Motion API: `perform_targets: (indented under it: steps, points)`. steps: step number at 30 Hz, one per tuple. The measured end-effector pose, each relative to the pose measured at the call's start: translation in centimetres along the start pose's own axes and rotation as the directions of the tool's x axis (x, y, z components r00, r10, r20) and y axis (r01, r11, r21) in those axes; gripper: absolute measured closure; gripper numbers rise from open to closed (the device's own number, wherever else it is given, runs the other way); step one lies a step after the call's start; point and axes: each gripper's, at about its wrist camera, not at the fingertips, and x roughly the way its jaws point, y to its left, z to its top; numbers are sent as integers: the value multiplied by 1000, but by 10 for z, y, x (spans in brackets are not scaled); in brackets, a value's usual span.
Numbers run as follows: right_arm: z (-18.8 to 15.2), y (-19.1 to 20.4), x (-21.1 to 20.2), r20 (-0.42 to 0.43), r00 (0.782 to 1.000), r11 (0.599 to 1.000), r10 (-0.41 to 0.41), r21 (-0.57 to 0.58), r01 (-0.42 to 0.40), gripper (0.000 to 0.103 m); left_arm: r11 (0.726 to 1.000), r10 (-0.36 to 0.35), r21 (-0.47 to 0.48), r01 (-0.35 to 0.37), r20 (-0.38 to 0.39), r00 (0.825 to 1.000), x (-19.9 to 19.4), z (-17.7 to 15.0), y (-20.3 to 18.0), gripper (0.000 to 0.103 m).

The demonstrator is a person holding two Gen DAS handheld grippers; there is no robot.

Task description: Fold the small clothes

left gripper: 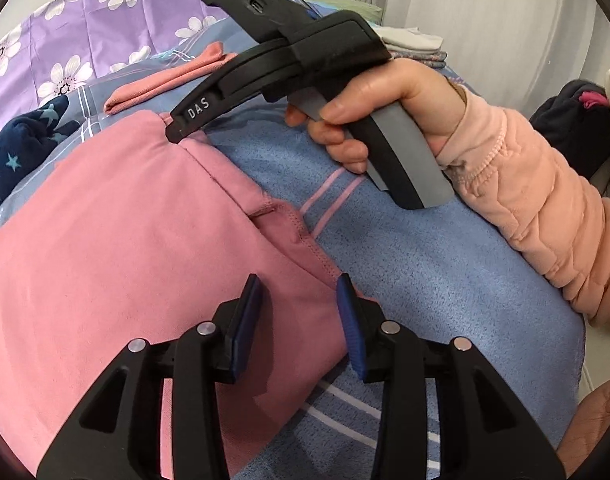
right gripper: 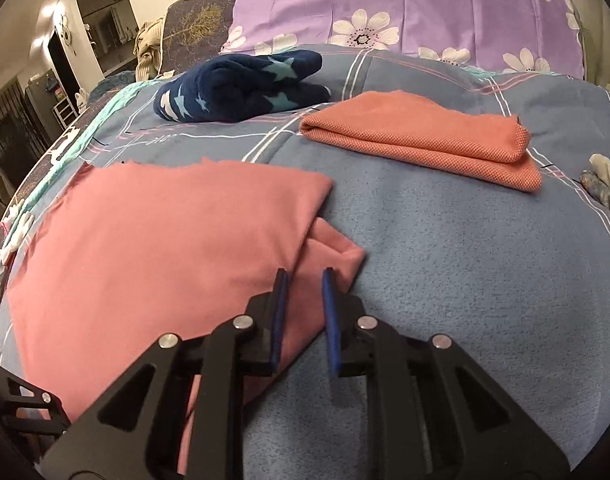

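A pink garment (left gripper: 117,240) lies flat on the blue blanket (left gripper: 425,260). My left gripper (left gripper: 300,286) hovers open over the garment's right edge, with nothing pinched between its blue pads. A hand in a peach sleeve (left gripper: 525,184) holds my right gripper (left gripper: 176,133), whose tip rests at the garment's far corner. In the right wrist view the pink garment (right gripper: 153,248) spreads to the left. My right gripper (right gripper: 305,276) stands over a small folded flap at the garment's edge. Its jaws are narrowly apart, and the cloth lies beneath them, not clamped.
A folded orange cloth (right gripper: 421,136) lies on the bed behind the garment. A navy star-patterned fleece (right gripper: 241,88) is bunched at the back left. A purple flowered pillow (right gripper: 405,4) lines the headboard. Folded laundry (left gripper: 413,46) is stacked at the bed's far right.
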Motion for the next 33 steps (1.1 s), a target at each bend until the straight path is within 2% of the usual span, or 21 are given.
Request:
perform_targets:
  steps: [2, 5, 9, 12, 13, 14, 16, 18, 19, 20, 22, 23, 25, 28, 31, 33]
  points:
    - [-1, 1, 1, -4, 1000, 1000, -11, -9, 11, 87, 999, -31, -41, 32, 26, 999, -2, -5, 4, 64]
    - [-2, 7, 3, -3, 998, 997, -60, -44, 59, 86, 995, -32, -96, 36, 43, 999, -12, -10, 4, 61]
    - [-6, 30, 3, 9, 978, 966, -208, -155, 207, 84, 987, -48, -147, 60, 79, 996, -46, -34, 7, 60]
    - [-9, 41, -1, 42, 957, 936, -286, -200, 289, 83, 982, 47, -186, -24, 121, 992, -86, -63, 25, 54]
    - [-9, 41, -3, 52, 951, 932, -306, -190, 310, 81, 976, 86, -212, -55, 140, 986, -101, -73, 34, 54]
    - [-8, 41, -8, 62, 943, 928, -327, -168, 333, 75, 962, 137, -258, -92, 163, 977, -123, -90, 48, 54]
    - [-6, 36, -22, 82, 925, 921, -371, -92, 378, 73, 924, 229, -350, -152, 189, 955, -155, -117, 75, 51]
    - [-1, 38, -39, 86, 924, 926, -373, -27, 377, 72, 852, 346, -473, -223, 190, 919, -189, -157, 110, 50]
    - [2, 42, -47, 93, 926, 930, -366, -13, 368, 72, 797, 409, -546, -258, 173, 896, -206, -184, 129, 50]
    - [6, 53, -56, 106, 932, 937, -346, -10, 349, 71, 760, 440, -591, -272, 158, 884, -214, -201, 142, 50]
    - [11, 85, -66, 131, 949, 953, -288, -55, 297, 70, 677, 480, -678, -286, 113, 870, -226, -235, 165, 50]
    - [12, 101, -68, 143, 954, 957, -263, -88, 277, 69, 642, 482, -716, -275, 97, 871, -231, -255, 177, 52]
    - [11, 149, -69, 162, 966, 951, -200, -206, 231, 67, 644, 461, -725, -244, 113, 880, -233, -269, 183, 65]
    - [12, 213, -56, 138, 981, 925, -133, -338, 173, 65, 685, 402, -706, -180, 160, 902, -226, -271, 187, 67]
    - [20, 263, -34, 89, 993, 906, -81, -408, 110, 62, 723, 333, -677, -135, 171, 927, -212, -260, 201, 67]
    - [27, 289, -20, 70, 995, 896, -66, -435, 90, 61, 736, 286, -669, -101, 173, 942, -205, -256, 212, 67]
